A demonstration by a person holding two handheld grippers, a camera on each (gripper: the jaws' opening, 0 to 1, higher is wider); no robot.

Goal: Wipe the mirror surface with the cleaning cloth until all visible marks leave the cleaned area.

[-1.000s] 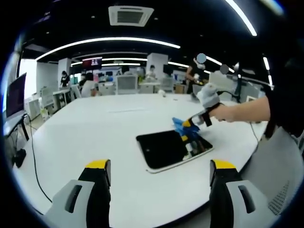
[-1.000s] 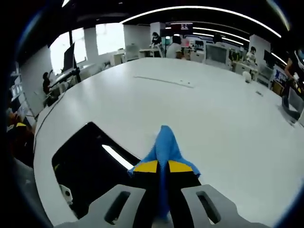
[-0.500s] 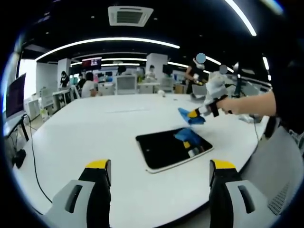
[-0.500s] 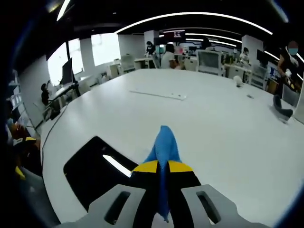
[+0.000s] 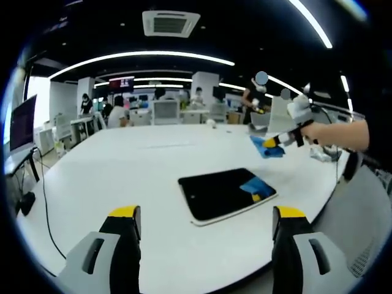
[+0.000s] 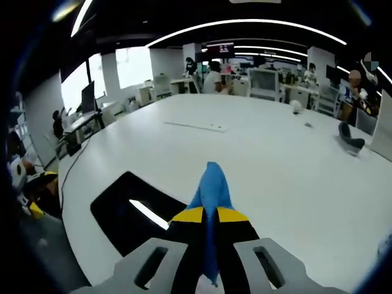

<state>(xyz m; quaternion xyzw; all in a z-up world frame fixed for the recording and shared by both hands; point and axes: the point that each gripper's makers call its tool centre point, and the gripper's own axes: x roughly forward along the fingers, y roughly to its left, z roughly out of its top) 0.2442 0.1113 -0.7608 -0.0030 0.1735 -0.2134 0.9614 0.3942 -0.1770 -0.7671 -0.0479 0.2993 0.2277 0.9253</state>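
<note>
A dark rectangular mirror lies flat on the white table; in the right gripper view the mirror sits low left, reflecting a ceiling light. My right gripper is shut on a blue cleaning cloth, which sticks out past its yellow-tipped jaws. In the left gripper view that right gripper is held by a hand, lifted above the table beyond the mirror's right end, the blue cloth hanging from it; its reflection shows in the glass. My left gripper stands open near the table's front edge, nothing between its fingers.
The large white table carries a thin white strip, a small white ball and a dark object far off. A black cable hangs at the table's left edge. Desks, monitors and people fill the room behind.
The right gripper has lifted the blue cloth off the mirror and moved it up and away to the right. The left gripper has stayed put.
</note>
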